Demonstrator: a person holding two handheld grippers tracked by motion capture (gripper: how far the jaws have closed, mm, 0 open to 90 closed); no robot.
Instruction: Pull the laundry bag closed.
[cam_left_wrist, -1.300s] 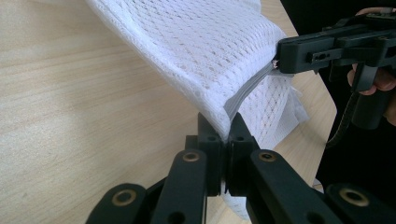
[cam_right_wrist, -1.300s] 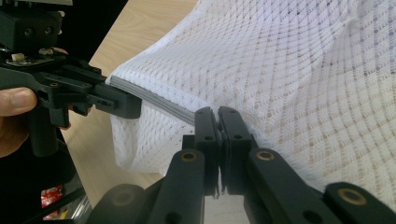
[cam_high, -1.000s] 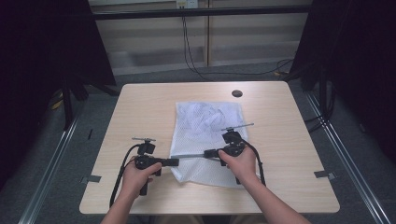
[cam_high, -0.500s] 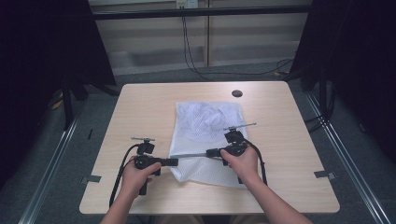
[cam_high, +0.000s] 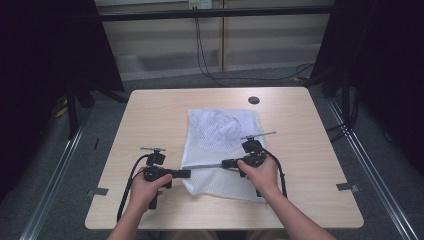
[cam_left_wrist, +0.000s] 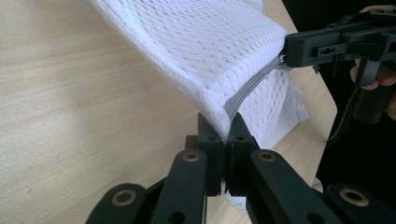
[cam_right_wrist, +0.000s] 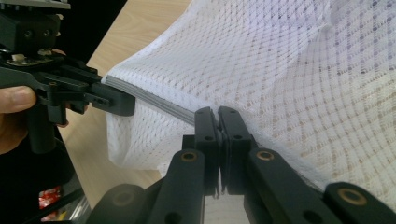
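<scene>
A white mesh bag (cam_high: 220, 135) lies flat on the wooden table (cam_high: 150, 110), with a grey zipper (cam_high: 205, 166) along its near part. My left gripper (cam_high: 187, 173) is shut on the bag's left end of the zipper edge; in the left gripper view its jaws (cam_left_wrist: 229, 128) pinch the mesh bag (cam_left_wrist: 201, 46) and zipper (cam_left_wrist: 254, 81). My right gripper (cam_high: 225, 163) is shut on the zipper farther right. In the right gripper view its jaws (cam_right_wrist: 218, 116) clamp the zipper (cam_right_wrist: 154, 100), which runs taut and lifted to the left gripper (cam_right_wrist: 116, 100). The mesh bag (cam_right_wrist: 289, 70) drapes behind.
A round black grommet (cam_high: 254, 100) sits in the table's far right part. Bare wood surrounds the bag on all sides. Dark curtains flank the table, and cables hang at the back wall.
My right gripper has edged slightly to the right, away from the left one, drawing the zipper line tauter. The left hand has stayed put.
</scene>
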